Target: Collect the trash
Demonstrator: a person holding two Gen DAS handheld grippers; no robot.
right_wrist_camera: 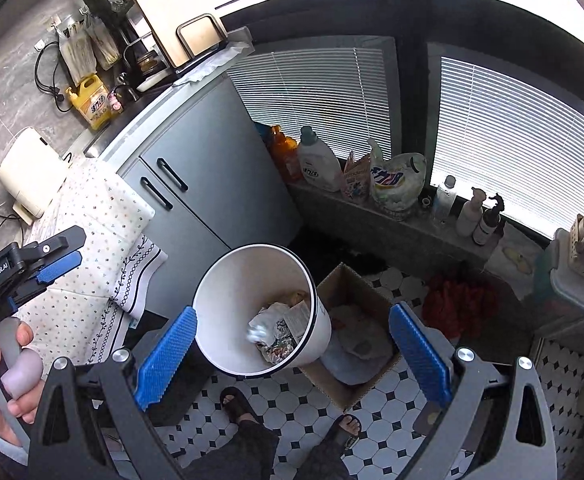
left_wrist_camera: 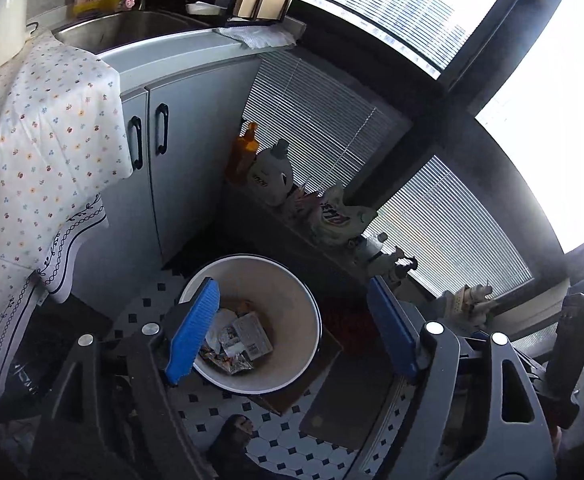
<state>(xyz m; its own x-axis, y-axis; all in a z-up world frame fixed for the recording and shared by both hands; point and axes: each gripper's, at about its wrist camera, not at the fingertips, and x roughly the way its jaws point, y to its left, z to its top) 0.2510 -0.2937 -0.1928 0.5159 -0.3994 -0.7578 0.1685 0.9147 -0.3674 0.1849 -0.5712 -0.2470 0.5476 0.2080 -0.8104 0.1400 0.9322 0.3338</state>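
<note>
A white trash bin (left_wrist_camera: 292,292) stands on the tiled floor beside the grey cabinet, with wrappers and crumpled paper (left_wrist_camera: 243,338) in its bottom. My left gripper (left_wrist_camera: 292,330) hangs above the bin, open, with nothing between its blue pads (left_wrist_camera: 193,328). The right wrist view looks down into the same bin (right_wrist_camera: 219,296), where a blurred white scrap (right_wrist_camera: 257,330) lies over the trash. My right gripper (right_wrist_camera: 294,356) is open and empty above the bin too. At the left edge of that view a hand holds the left gripper (right_wrist_camera: 51,256).
A cardboard box (right_wrist_camera: 356,320) with white bags sits right of the bin. The grey cabinet (right_wrist_camera: 211,168) and a flowered tablecloth (right_wrist_camera: 91,240) lie to the left. Detergent bottles (right_wrist_camera: 320,160) line the window ledge. A red cloth (right_wrist_camera: 460,296) and the person's sandalled feet (right_wrist_camera: 235,400) are on the floor.
</note>
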